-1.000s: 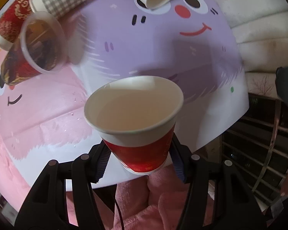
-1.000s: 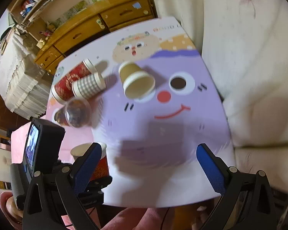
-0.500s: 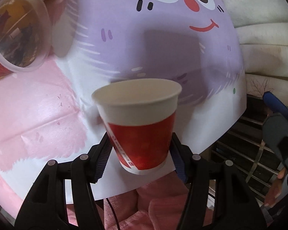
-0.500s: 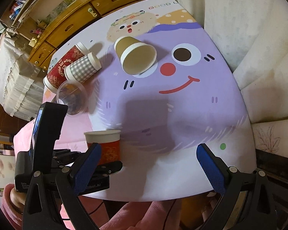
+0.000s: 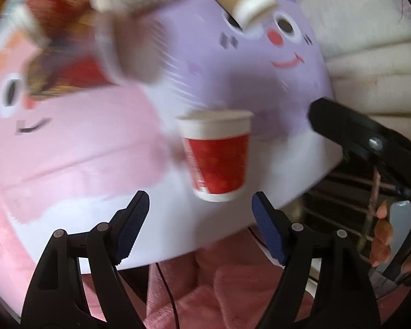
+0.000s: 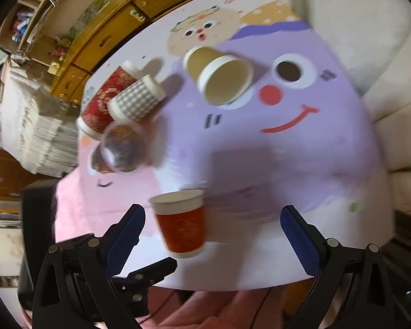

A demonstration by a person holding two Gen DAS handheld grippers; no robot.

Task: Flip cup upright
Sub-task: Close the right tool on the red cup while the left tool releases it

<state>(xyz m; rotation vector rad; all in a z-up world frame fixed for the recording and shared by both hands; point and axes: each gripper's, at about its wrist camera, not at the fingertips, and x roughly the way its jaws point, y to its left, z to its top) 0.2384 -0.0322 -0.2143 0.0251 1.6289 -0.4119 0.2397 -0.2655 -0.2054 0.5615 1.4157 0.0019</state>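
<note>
Now your red cup [image 5: 216, 159] stands upright near the worktop's [image 5: 76, 148] front edge, mouth up. Your left hand-held gripper [image 5: 198, 219] is spread, its fingers clear of the cup; your right hand-held gripper [image 6: 212, 235] is spread too, holding nothing. Still on their sides: 5 other cups, among them the tan cup [image 6: 219, 78].

Both cameras look forward and down along their own claw fingers from the near edge of the worktop [image 5: 82, 148]. The left view sits close and low, blurred; the right view sits higher. Both share the upright red cup [image 5: 216, 156] [image 6: 181, 222] and the cups lying farther back.
</note>
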